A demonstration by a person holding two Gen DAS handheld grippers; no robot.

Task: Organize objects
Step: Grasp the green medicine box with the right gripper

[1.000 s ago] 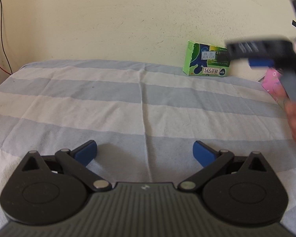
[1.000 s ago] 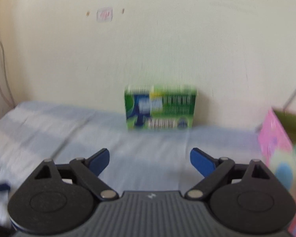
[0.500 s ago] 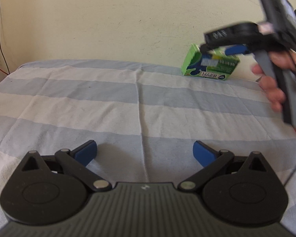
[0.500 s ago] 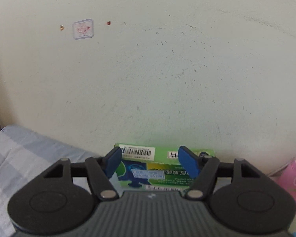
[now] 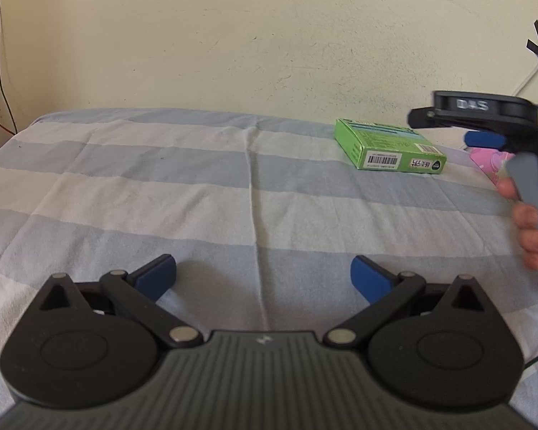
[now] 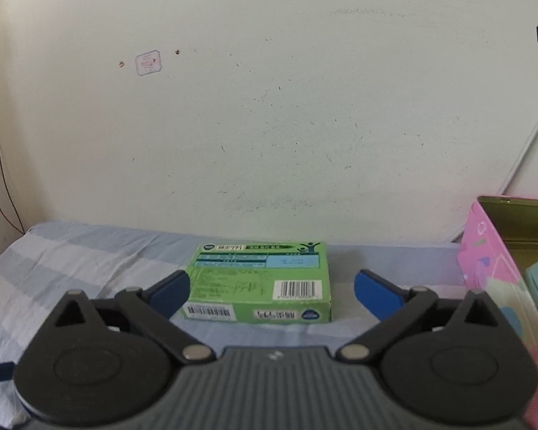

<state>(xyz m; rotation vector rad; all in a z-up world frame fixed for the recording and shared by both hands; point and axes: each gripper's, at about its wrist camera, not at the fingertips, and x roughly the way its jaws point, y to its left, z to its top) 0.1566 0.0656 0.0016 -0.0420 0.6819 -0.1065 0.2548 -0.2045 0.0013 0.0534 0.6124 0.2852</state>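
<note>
Green cardboard is catching the light at the far right of the striped bedsheet (image 5: 197,186), where the flat box (image 6: 260,283) is lying on its broad face close to the wall (image 6: 269,125), barcode and small print facing up. Its corners are looking crisp and its sides undented (a light, rigid carton, by my judgement, easy to nudge on soft cloth). The right gripper (image 6: 272,288) is opening its jaws wide; the box is sitting between the blue pads but neither pad is pressing on it, so nothing is being held. The left gripper (image 5: 263,276) is hovering over bare sheet nearer by, jaws spread and empty. To the right, a pink patterned box (image 6: 491,286) is standing open.

Risk, as I judge it: closing from this low angle, one pad may be reaching the carton first and skidding it toward the wall, or twisting it out of line, because the sheet is giving little grip.
</note>
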